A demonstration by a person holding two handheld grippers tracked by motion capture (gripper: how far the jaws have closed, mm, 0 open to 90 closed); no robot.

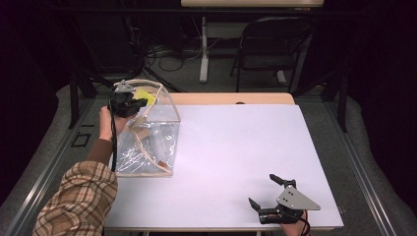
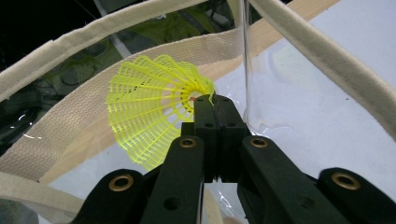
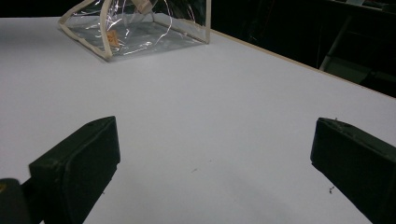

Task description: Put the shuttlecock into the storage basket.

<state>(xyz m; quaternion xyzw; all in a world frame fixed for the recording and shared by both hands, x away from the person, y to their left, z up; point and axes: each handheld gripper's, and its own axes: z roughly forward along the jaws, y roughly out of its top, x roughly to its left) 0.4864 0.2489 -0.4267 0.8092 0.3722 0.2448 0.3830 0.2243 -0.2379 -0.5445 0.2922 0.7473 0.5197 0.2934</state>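
Note:
A clear plastic bag [image 1: 150, 140] with cream fabric trim stands open at the left side of the white table [image 1: 236, 147]. My left gripper [image 1: 140, 102] hovers at the bag's open top, shut on the head of a yellow plastic shuttlecock [image 2: 149, 119]; its net skirt fans out to the left in the left gripper view. The shuttlecock [image 1: 146, 96] shows as a yellow patch inside the bag's rim. My right gripper [image 1: 264, 191] rests near the table's front right edge, jaws wide open with nothing between them. The bag [image 3: 135, 28] lies far off in the right gripper view.
Cream straps [image 2: 322, 51] of the bag cross close around the left gripper. A small orange label [image 1: 161, 162] lies inside the bag's base. Beyond the table stand a dark folding chair [image 1: 270, 44] and a table leg [image 1: 203, 49] among floor cables.

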